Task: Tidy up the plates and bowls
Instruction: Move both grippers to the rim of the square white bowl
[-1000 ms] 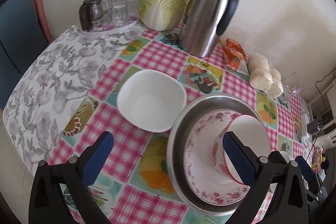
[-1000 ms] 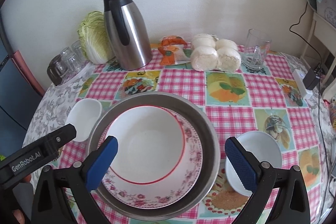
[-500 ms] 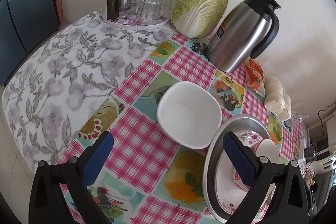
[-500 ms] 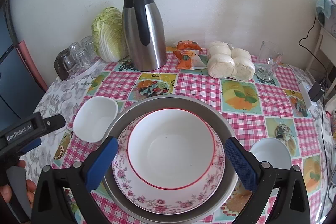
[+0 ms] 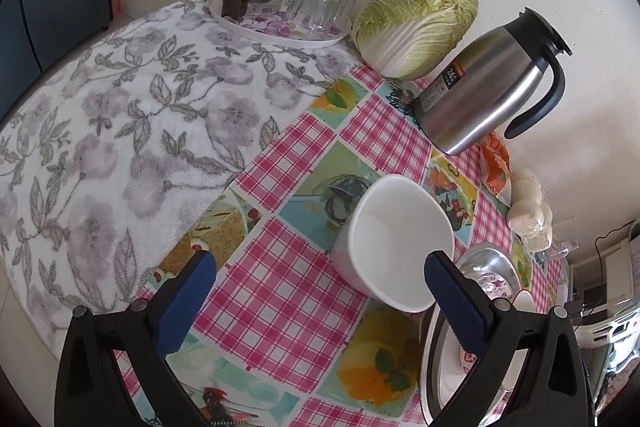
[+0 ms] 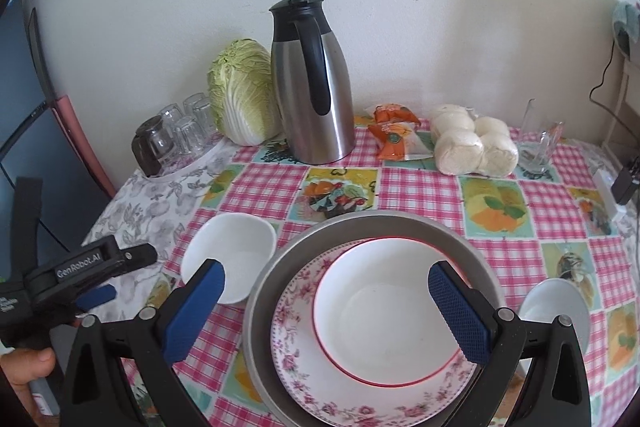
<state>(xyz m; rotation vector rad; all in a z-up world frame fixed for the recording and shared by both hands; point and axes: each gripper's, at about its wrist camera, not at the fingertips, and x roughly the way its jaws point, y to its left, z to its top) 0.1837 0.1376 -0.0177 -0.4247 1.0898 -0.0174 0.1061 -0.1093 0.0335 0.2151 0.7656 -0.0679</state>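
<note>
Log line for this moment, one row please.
left gripper: open, empty, by square white bowl | right gripper: open, empty, above red-rimmed bowl | stack: bowl on floral plate in metal pan

I've swung my left gripper [image 5: 320,291] away from the metal basin [image 5: 486,263] toward the white bowl [image 5: 396,243], now just ahead of its right finger. My right gripper [image 6: 326,303] has closed in over the red-rimmed bowl [image 6: 384,315].

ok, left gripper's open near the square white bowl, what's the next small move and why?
Probably ease the left gripper forward and right so its fingers straddle the rim of the square white bowl. The bowl sits loose beside the stacked steel basin, and only the right finger is near it.
</note>
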